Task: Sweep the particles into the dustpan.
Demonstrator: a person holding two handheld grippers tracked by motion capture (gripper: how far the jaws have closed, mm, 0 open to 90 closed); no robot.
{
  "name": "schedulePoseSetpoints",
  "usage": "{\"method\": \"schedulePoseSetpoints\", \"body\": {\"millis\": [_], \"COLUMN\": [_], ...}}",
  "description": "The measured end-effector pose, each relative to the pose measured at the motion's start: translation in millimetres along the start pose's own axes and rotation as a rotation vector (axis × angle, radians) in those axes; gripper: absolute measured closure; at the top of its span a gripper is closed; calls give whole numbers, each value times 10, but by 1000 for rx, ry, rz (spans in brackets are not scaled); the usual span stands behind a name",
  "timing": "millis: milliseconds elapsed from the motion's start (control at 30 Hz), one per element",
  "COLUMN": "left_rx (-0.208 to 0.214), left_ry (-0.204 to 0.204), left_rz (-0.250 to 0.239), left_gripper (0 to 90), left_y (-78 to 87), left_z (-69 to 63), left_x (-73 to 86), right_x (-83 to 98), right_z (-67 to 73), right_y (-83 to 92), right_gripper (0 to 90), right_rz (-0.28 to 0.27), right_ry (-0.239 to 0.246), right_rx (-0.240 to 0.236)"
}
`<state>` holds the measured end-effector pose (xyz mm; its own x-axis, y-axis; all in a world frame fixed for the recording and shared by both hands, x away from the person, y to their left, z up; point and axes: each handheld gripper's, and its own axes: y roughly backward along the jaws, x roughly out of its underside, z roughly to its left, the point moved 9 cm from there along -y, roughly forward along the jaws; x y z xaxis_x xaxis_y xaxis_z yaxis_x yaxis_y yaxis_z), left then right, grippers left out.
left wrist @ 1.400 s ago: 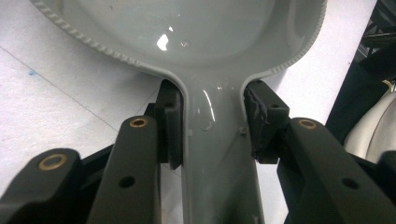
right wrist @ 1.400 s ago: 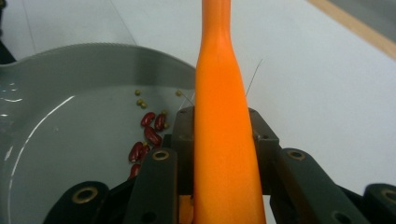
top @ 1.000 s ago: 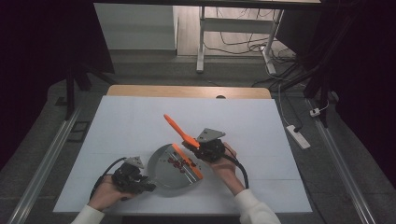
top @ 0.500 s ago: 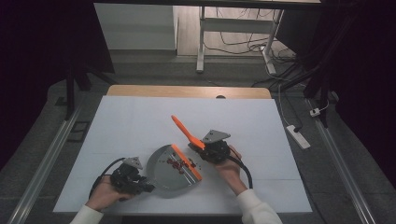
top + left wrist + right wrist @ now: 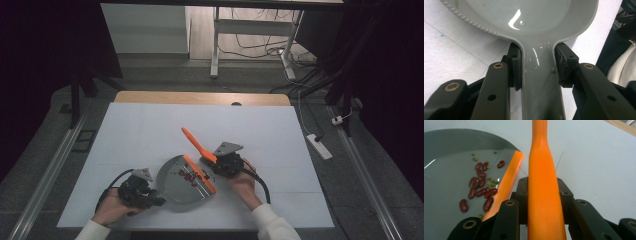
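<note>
Holding red kidney beans (image 5: pixel 480 191) and small green beans (image 5: pixel 490 182), a grey dustpan (image 5: pixel 180 186) lies on the white table (image 5: pixel 140 135).
Left gripper (image 5: pixel 537 67) clamps the dustpan's handle; right gripper (image 5: pixel 543 195) clamps an orange brush handle (image 5: pixel 542 182) beside the pan's orange lip (image 5: pixel 506 185).

- A white worktop (image 5: pixel 150 130), with a strip of bare wood along its far edge.
- A white power strip (image 5: pixel 319 146) on the floor off the worktop's right edge.
- Loose cables (image 5: pixel 252 37) on the floor beyond the far edge, around a white metal frame leg (image 5: pixel 215 42).
</note>
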<state>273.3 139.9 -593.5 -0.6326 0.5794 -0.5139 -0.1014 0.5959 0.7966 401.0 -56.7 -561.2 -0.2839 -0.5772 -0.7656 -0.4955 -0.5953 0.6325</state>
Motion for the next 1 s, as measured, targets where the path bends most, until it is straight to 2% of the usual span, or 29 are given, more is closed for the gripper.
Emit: {"method": "schedulePoseSetpoints", "body": {"millis": [267, 733, 867, 1000], "left_rx": [-2, -2, -2, -3], "left_ry": [-3, -1, 0, -1], "left_rz": [1, 0, 0, 2], "left_gripper": [612, 613, 613, 613], "left_y": [1, -1, -1, -2], "left_z": [2, 0, 0, 1], "left_x": [1, -1, -1, -1], "right_x": [8, 2, -7, -32], "right_z": [69, 217, 253, 305], "right_y": [7, 19, 21, 24], "right_gripper": [706, 704, 704, 705], "right_rz": [-14, -29, -34, -42], "right_ry": [-33, -37, -64, -56], "right_rx": [-21, -58, -74, -81]}}
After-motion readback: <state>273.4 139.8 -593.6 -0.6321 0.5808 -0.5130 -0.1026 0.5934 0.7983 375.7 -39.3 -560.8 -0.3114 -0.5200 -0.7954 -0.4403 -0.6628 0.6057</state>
